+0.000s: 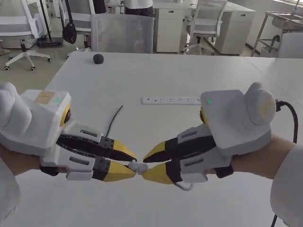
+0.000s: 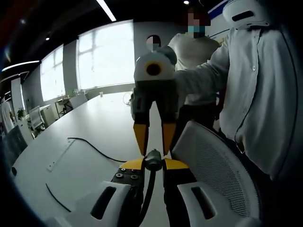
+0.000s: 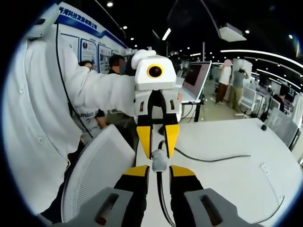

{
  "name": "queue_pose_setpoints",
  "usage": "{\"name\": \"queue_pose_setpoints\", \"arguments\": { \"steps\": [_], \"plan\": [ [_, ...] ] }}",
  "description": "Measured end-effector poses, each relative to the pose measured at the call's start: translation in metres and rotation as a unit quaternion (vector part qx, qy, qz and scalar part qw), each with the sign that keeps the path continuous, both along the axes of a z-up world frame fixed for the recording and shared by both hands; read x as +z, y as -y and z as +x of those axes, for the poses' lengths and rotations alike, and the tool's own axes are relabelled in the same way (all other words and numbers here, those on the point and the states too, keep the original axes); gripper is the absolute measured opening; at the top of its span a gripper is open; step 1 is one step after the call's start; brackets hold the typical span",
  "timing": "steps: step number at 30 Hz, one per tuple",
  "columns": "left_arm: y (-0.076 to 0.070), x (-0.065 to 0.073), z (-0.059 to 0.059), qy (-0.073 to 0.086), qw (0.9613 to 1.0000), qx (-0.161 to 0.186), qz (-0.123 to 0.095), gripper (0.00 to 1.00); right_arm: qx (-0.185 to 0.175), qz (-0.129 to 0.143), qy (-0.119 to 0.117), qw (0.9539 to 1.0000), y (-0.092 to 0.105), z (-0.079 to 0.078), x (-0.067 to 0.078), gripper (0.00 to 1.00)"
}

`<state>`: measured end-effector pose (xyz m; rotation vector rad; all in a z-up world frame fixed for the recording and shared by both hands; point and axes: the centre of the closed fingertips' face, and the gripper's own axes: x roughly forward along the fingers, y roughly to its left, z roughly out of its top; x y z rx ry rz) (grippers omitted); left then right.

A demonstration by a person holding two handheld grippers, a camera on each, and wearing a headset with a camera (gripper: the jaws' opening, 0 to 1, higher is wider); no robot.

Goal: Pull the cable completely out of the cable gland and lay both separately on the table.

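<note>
L gripper [image 1: 134, 164] + R gripper [image 1: 145, 163] jaws clamp gland [image 1: 138, 166] | L gripper view: cable [image 2: 148, 191] btwn jaws

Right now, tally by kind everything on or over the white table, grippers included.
Yellow-tipped grippers: 2 (left gripper, right gripper)
White cable gland: 1
Thin black cable: 1
Long white power strip: 1
Small dark round object: 1
Total: 6

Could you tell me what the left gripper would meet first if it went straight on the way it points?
The cable gland at the tips of the left gripper lies first in that line; just beyond it is the right gripper, facing it tip to tip, though the gap is unclear.
</note>
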<state>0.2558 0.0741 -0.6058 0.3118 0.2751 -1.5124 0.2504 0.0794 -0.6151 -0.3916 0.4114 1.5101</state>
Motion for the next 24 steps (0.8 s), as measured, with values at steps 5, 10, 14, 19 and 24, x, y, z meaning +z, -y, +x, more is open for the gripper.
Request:
{"name": "queue_pose_setpoints", "arguments": {
  "steps": [5, 10, 14, 19, 24],
  "plan": [
    [0.0, 0.001, 0.0, 0.002, 1.0, -0.001, 0.002, 0.14, -0.002, -0.01, -0.002, 0.9999, 0.004, 0.0, -0.005, 0.11],
    [-0.001, 0.002, 0.0, 0.003, 1.0, -0.002, 0.004, 0.14, 0.0, -0.019, 0.002, 0.9998, 0.005, -0.001, -0.009, 0.08],
    [-0.002, 0.001, 0.001, 0.004, 1.0, -0.002, 0.007, 0.14, 0.004, -0.028, 0.01, 0.9995, 0.005, -0.001, -0.012, 0.05],
    [-0.002, 0.0, 0.0, 0.004, 0.9999, -0.004, 0.012, 0.14, 0.008, -0.036, 0.028, 0.9989, 0.004, 0.0, -0.014, 0.0],
    [-0.002, -0.001, 0.001, 0.003, 0.9999, -0.004, 0.013, 0.14, 0.009, -0.038, 0.031, 0.9988, 0.004, 0.0, -0.014, 0.0]
  ]
}}
